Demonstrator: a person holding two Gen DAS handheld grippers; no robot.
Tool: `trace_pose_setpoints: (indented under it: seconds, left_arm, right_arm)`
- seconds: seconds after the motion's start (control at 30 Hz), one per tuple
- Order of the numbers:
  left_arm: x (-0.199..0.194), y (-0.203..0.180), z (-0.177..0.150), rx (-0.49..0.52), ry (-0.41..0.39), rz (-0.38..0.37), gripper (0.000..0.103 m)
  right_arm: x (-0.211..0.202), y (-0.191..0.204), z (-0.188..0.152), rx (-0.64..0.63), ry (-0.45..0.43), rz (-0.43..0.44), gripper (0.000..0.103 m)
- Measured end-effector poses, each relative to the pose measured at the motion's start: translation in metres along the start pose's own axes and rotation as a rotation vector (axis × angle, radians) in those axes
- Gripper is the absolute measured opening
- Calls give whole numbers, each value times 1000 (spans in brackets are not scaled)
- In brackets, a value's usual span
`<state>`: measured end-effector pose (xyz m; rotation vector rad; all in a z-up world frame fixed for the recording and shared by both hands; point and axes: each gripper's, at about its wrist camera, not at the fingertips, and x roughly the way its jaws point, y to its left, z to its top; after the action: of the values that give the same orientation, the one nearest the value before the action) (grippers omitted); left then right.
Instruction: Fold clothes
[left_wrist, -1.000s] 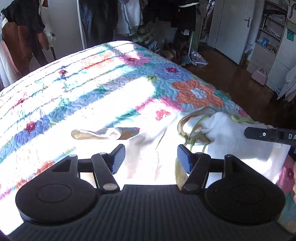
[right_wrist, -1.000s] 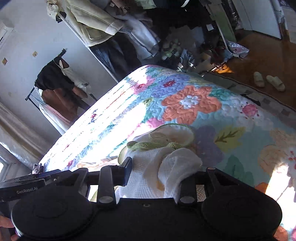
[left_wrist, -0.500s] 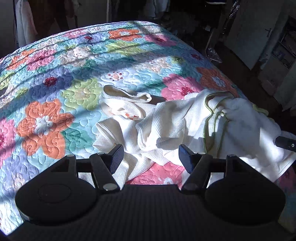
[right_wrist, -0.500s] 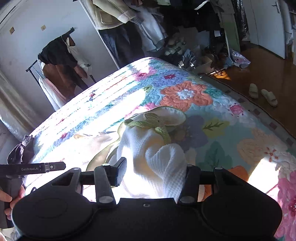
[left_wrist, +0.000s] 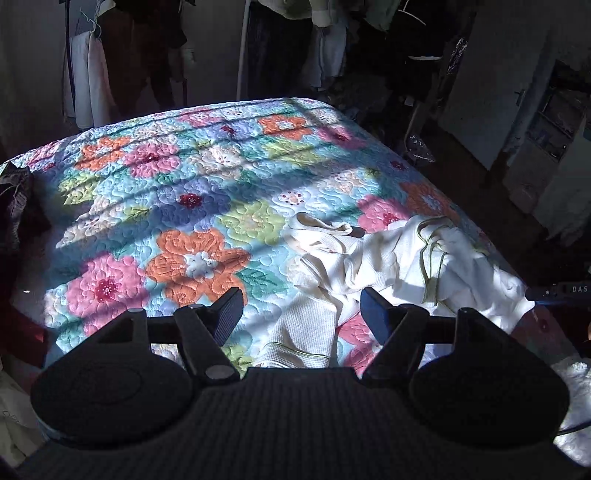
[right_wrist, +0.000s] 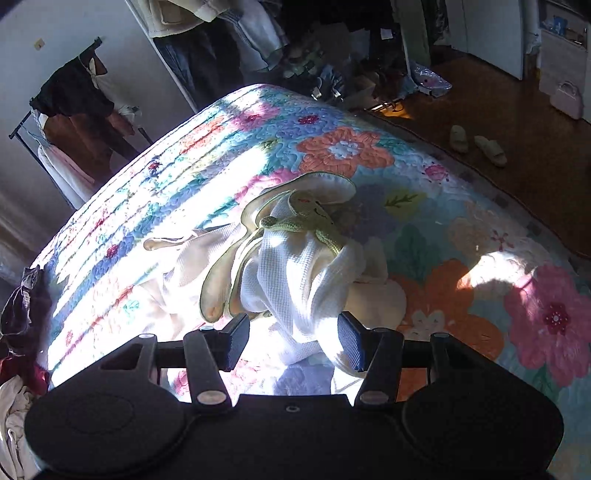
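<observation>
Cream waffle-knit fabric with thin green piping is what we have to fold: a crumpled garment (left_wrist: 402, 258) lying in a heap on the floral quilt (left_wrist: 177, 206) that covers the bed, toward the quilt's near right corner as our left wrist camera sees it. One part of the garment with a green-edged hem trails down toward the near edge of the quilt, between the fingers of our left gripper (left_wrist: 301, 314), whose jaws stand wide apart and hold nothing. Our right gripper (right_wrist: 293, 341) also has its jaws spread; a raised fold of the garment (right_wrist: 295, 273) stands between and just beyond its fingers, but we cannot tell whether either pad touches the cloth. A green cord (right_wrist: 295, 223) lies knotted across the top of that fold. Strong sunlight washes out much of the quilt in the right wrist view. Beyond the far edge of the quilt, clothes hang on a rack (right_wrist: 74, 110), and a pair of slippers (right_wrist: 476, 144) sits on the wooden floor (right_wrist: 517, 122).
</observation>
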<state>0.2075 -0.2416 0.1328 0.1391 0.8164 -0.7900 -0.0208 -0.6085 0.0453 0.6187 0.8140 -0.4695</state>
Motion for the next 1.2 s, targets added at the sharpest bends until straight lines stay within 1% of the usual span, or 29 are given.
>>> trace_pose_setpoints:
  seconds: [0.07, 0.1, 0.13, 0.2, 0.27, 0.33, 0.4, 0.47, 0.53, 0.57, 0.6, 0.63, 0.7, 0.73, 0.77, 0.83, 0.9, 1.0, 1.07, 1.1, 1.13, 1.17, 1.2]
  left_arm:
    - [-2, -11, 7, 47, -10, -25, 70]
    - [0, -14, 10, 40, -10, -51, 70]
    - [3, -17, 13, 31, -10, -79, 70]
    - [14, -15, 12, -69, 3, -119, 70]
    - [24, -10, 8, -141, 22, -146, 70]
    - [31, -6, -2, -207, 30, -145, 70]
    - [32, -4, -9, -266, 42, -115, 70]
    - [25, -4, -10, -288, 37, -112, 70]
    - [20, -4, -4, -301, 23, -135, 70]
    - [19, -4, 1, -310, 20, -143, 70]
    - [20, -6, 6, -307, 12, -145, 70]
    - [23, -10, 11, -289, 16, -126, 70]
    - [38, -25, 17, -214, 89, -27, 70]
    - [46, -34, 20, -170, 156, 33, 68]
    - [51, -47, 20, -80, 176, 50, 68]
    - [52, -68, 15, 51, 132, 56, 70]
    - [52, -85, 6, 110, 71, 34, 70]
    - [57, -95, -12, 72, -27, -81, 70]
    - [75, -104, -25, 57, -41, -143, 70]
    - [87, -109, -31, 59, -41, -177, 70]
    - [97, -114, -36, 59, -39, -191, 70]
    - [113, -120, -42, 59, -29, -200, 70]
    - [130, -127, -48, 60, -19, -209, 70]
  right_arm:
    - [-17, 7, -11, -62, -7, -6, 59]
    - [-24, 11, -13, -91, -17, -7, 59]
    - [-29, 15, -8, -112, -25, 6, 60]
    - [-39, 22, 3, -156, -42, 30, 60]
    - [-49, 30, 14, -199, -58, 55, 60]
    - [-59, 37, 25, -242, -75, 79, 60]
    - [-69, 45, 36, -285, -91, 104, 60]
    - [-79, 53, 47, -328, -108, 129, 60]
    - [-89, 60, 58, -371, -125, 153, 60]
    - [-93, 64, 61, -427, -134, 135, 60]
    - [-95, 68, 62, -514, -138, 70, 60]
    - [-93, 67, 63, -541, -124, 33, 60]
    - [-85, 60, 64, -523, -78, 45, 60]
    - [-80, 56, 64, -508, -58, 65, 60]
    - [-73, 51, 62, -484, -45, 108, 60]
    - [-56, 41, 58, -429, -12, 187, 60]
    - [-36, 29, 56, -357, 54, 259, 60]
    - [-12, 13, 56, -257, 134, 342, 60]
    - [0, 3, 57, -234, 152, 354, 60]
    - [6, -3, 58, -243, 144, 342, 61]
    - [13, -10, 56, -265, 117, 317, 61]
    - [18, -19, 54, -286, 76, 296, 62]
    - [23, -33, 49, -308, 1, 270, 62]
